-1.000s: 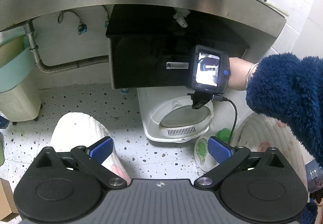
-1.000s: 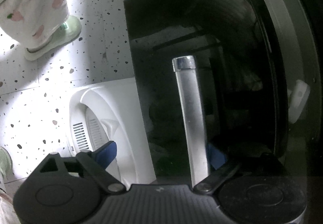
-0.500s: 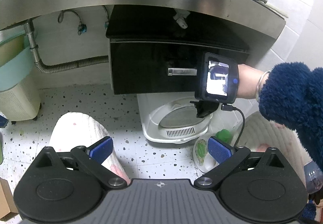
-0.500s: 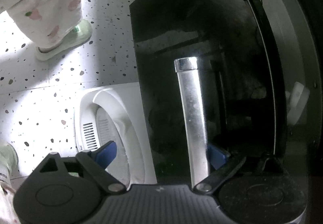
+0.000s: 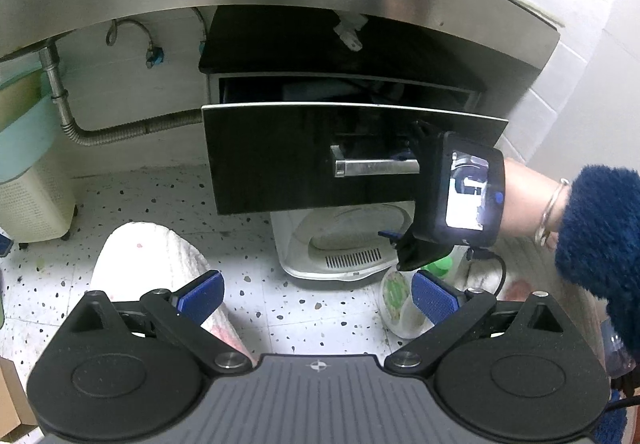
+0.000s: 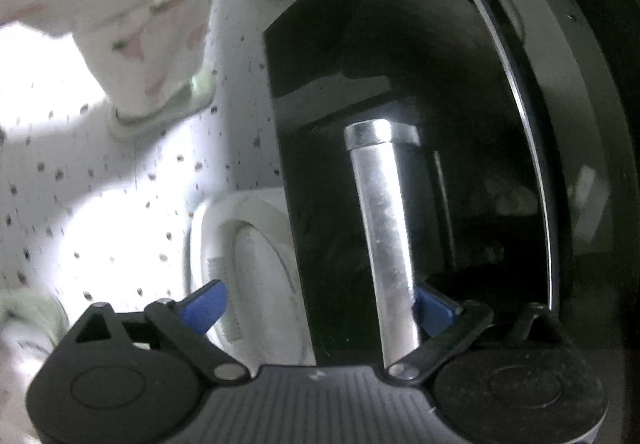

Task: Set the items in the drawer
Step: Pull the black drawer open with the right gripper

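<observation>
A glossy black drawer [image 5: 280,155] under the steel counter stands partly pulled out, and a dark gap [image 5: 340,89] shows behind its front. My right gripper [image 5: 398,193] is open at the right end of the metal bar handle [image 5: 376,167], one finger hooked behind the bar. In the right wrist view the handle [image 6: 384,224] runs up between the spread fingers of the right gripper [image 6: 320,306], close against the right blue pad [image 6: 434,308]. My left gripper [image 5: 318,294] hangs open and empty above the floor, well in front of the drawer.
A white plastic appliance [image 5: 340,240] sits on the speckled floor just below the drawer. A green-and-white bottle [image 5: 396,300] stands beside it. A corrugated pipe [image 5: 120,131] and a pale bin [image 5: 28,187] are at the left. A person's trouser leg [image 5: 160,256] and blue fuzzy sleeve [image 5: 600,236] are close.
The drawer was shut a second ago; it has slid out toward me with the right gripper hooked on its handle. The left gripper has stayed put.
</observation>
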Action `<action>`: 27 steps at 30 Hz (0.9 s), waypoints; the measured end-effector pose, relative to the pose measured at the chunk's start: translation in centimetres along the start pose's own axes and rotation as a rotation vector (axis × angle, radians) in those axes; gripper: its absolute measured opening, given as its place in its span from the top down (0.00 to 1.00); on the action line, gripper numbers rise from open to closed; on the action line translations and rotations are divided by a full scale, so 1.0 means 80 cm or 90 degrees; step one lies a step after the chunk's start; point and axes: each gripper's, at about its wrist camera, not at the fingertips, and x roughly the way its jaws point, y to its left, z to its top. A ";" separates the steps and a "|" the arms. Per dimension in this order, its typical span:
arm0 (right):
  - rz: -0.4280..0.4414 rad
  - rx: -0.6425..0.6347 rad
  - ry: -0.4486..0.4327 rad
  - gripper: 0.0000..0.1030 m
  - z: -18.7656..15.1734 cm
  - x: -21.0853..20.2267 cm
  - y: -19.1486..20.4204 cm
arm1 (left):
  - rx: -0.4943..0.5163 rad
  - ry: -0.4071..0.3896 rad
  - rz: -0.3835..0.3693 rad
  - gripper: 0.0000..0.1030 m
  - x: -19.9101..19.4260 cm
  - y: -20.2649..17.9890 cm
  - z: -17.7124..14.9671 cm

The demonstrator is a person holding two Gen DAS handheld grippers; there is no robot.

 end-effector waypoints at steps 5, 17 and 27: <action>0.017 0.102 -0.035 0.14 -0.003 -0.014 -0.012 | -0.004 -0.003 0.001 0.02 -0.001 0.004 0.000; 0.044 0.567 -0.120 0.20 -0.032 -0.051 -0.096 | -0.008 -0.009 -0.006 0.02 -0.002 0.003 -0.002; 0.007 0.801 -0.084 0.19 -0.035 0.003 -0.126 | -0.021 -0.012 -0.005 0.02 -0.002 0.009 -0.002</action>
